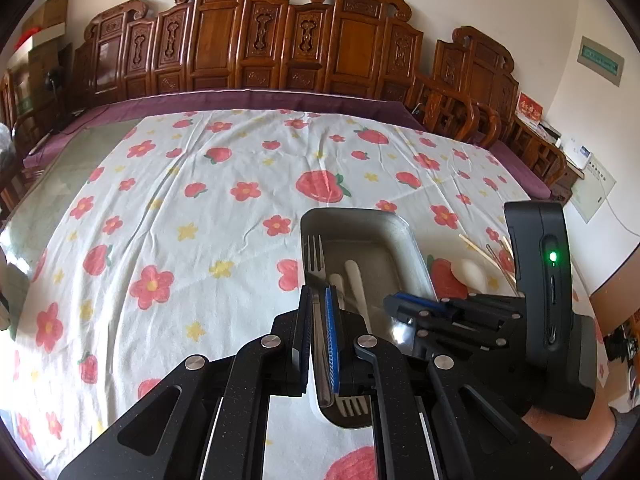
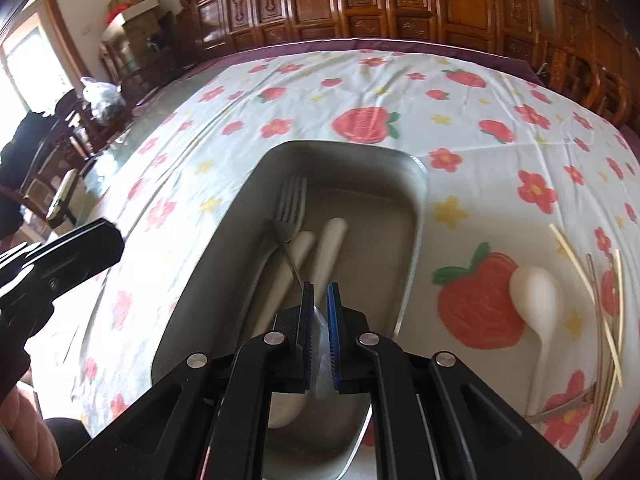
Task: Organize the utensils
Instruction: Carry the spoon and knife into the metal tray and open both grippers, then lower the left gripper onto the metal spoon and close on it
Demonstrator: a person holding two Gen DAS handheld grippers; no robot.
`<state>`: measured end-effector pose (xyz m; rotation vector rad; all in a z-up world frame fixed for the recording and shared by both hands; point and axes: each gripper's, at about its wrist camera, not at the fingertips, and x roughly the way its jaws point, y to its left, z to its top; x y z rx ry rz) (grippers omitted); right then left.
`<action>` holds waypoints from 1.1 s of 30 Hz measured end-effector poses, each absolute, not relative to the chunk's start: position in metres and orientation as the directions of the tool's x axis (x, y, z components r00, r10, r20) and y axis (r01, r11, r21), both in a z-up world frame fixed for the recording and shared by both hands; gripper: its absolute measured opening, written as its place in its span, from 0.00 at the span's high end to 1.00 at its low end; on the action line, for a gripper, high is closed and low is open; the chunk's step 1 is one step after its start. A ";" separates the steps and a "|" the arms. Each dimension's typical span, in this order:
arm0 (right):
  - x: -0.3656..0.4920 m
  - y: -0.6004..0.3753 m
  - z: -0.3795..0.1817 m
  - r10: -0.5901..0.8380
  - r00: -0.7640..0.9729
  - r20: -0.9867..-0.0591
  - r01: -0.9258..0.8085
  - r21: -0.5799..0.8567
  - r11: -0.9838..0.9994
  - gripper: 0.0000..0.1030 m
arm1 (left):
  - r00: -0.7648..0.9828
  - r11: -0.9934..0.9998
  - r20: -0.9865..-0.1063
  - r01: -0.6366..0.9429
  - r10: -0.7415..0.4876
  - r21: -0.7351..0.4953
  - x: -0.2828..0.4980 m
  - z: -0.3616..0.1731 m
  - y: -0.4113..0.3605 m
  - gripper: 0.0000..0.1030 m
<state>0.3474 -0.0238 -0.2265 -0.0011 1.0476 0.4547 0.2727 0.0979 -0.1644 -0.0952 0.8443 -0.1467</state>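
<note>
A metal tray (image 2: 416,200) sits on the strawberry tablecloth and holds two white spoons (image 2: 328,240) and a metal fork (image 2: 292,200). My right gripper (image 2: 319,300) is shut on the fork's handle and holds it over the tray, tines pointing away. In the left wrist view, my left gripper (image 1: 319,308) is shut on the tray's (image 1: 404,236) near left rim. The right gripper (image 1: 416,308) shows there over the tray. A white spoon (image 2: 536,292), several chopsticks (image 2: 600,300) and another fork (image 2: 560,410) lie on the cloth right of the tray.
Carved wooden chairs (image 1: 280,40) line the far side of the table. The cloth (image 1: 160,220) spreads left of the tray. Chairs and a plastic bag (image 2: 100,100) stand at the far left.
</note>
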 end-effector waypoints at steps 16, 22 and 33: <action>0.303 -0.112 -0.188 0.398 0.473 -0.786 -0.393 0.216 0.894 0.91 | 0.656 0.981 -0.729 0.138 -0.195 -0.138 0.268 -0.161 0.080 0.94; 0.295 -0.180 -0.192 0.288 0.503 -0.815 -0.311 0.140 0.940 0.91 | 0.650 0.975 -0.728 0.181 -0.220 -0.133 0.264 -0.164 0.061 0.86; 0.271 -0.214 -0.229 0.246 0.463 -0.851 -0.257 0.137 0.957 0.84 | 0.607 0.946 -0.735 0.286 -0.301 -0.152 0.255 -0.176 0.014 0.84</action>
